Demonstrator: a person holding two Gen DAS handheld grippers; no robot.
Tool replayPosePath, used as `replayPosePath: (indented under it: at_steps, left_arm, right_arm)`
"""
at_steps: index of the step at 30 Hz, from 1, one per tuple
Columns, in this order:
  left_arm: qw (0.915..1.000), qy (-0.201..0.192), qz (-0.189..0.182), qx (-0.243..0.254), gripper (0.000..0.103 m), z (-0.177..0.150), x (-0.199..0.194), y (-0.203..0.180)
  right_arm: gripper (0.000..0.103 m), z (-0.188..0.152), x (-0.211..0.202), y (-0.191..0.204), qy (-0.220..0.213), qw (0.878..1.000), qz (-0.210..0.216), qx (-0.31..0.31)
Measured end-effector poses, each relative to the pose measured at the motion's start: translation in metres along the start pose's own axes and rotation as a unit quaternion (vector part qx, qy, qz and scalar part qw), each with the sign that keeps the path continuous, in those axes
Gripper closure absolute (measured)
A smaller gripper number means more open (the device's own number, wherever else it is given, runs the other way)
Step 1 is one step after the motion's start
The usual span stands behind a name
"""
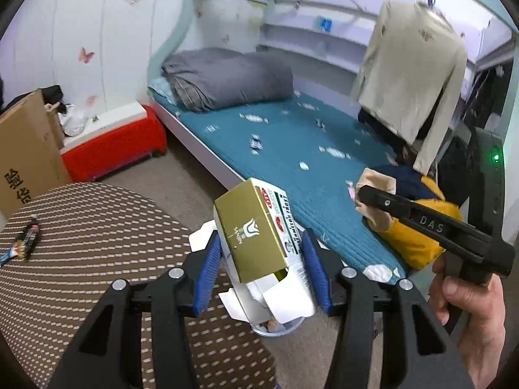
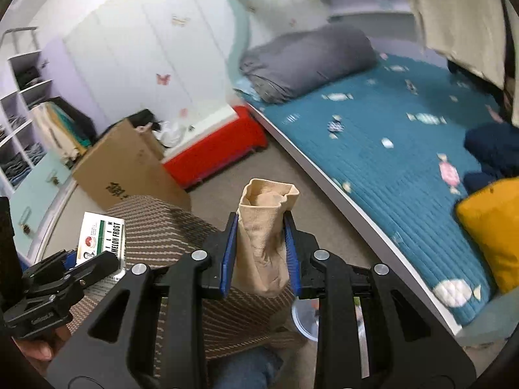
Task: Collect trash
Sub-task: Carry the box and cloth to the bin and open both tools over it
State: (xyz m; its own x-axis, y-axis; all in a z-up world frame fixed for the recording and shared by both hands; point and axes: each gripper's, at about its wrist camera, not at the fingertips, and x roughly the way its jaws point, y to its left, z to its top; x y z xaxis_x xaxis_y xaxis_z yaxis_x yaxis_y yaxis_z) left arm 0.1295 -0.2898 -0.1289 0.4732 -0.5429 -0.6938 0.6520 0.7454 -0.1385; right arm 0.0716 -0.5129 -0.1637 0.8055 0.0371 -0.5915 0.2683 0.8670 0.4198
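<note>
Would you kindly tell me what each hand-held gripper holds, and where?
Left: gold-and-white carton, by its sides. Right: tan fabric piece, mid-length.

Gold-and-white carton (image 1: 259, 236) (flap open) held tilted; beige sock (image 2: 264, 236) held upright.

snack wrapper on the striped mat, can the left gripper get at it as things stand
Probably not yet. The left gripper is shut on the gold and white carton, so its jaws are full. The snack wrapper lies uncovered on the striped mat, so the path itself looks free.
</note>
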Motion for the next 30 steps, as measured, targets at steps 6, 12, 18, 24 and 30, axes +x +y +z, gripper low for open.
replayPosePath:
  at_steps: [6,12,18,24,30]
  left_arm:
    - [0.9982,0.057,0.004,0.015,0.053,-0.004,0.063,-0.023]
    - [0.9923,0.120,0.016,0.023,0.053,-0.018,0.127,-0.039]
    - [0.9838,0.175,0.018,0.033,0.052,-0.023,0.176,-0.047]
    - [0.9790,0.195,0.038,0.047,0.014,-0.015,0.196,-0.051]
    - [0.9827,0.177,0.044,0.032,0.014,-0.005,0.187,-0.049]
  right_arm:
    - [0.076,-0.015,0.035,-0.043,0.040,0.999,-0.014,0.032]
    - [0.076,-0.033,0.075,-0.082,0.085,0.994,-0.022,0.064]
    - [0.073,-0.049,0.115,-0.113,0.132,0.986,-0.018,0.096]
    - [0.030,-0.063,0.133,-0.140,0.147,0.977,-0.002,0.155]
    - [0.006,-0.061,0.115,-0.145,0.131,0.976,-0.009,0.173]
